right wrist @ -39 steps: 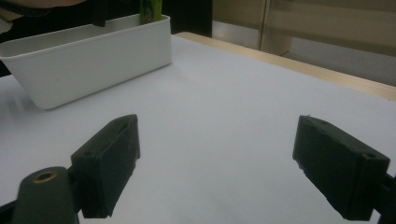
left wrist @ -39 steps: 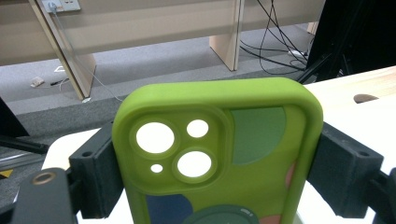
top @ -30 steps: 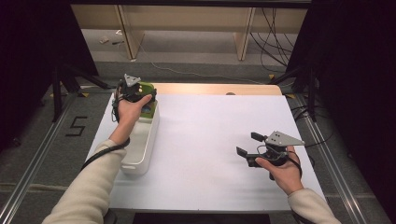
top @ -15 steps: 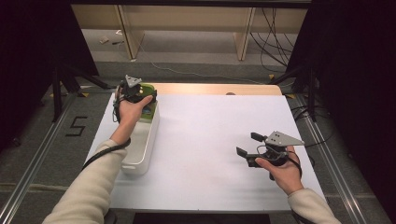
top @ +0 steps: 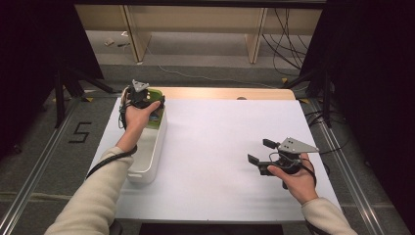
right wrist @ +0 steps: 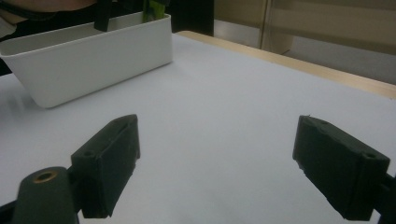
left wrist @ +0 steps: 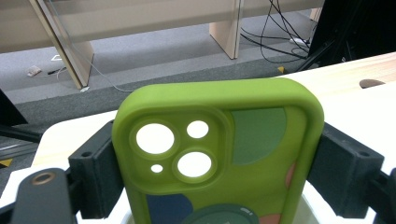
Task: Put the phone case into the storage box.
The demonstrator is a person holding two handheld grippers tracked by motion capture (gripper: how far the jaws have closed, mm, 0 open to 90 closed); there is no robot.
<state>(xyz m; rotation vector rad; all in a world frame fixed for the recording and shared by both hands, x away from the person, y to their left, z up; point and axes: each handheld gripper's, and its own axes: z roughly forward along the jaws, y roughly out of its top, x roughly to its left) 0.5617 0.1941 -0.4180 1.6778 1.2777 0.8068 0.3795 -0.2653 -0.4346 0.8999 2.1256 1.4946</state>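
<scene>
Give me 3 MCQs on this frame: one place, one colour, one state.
1. Where is the phone case?
A. over the far end of the white bin
B. at the table's right edge
C. on the floor

2. Main colour of the case?
A. red
B. green
C. black

3. State of the right gripper?
A. shut on the bin
B. shut on the case
C. open, holding nothing

Key: 1 A, the left gripper holds it above the bin in the high view. 2 B, its back is lime green. 3 C, its fingers stand apart over bare table.
</scene>
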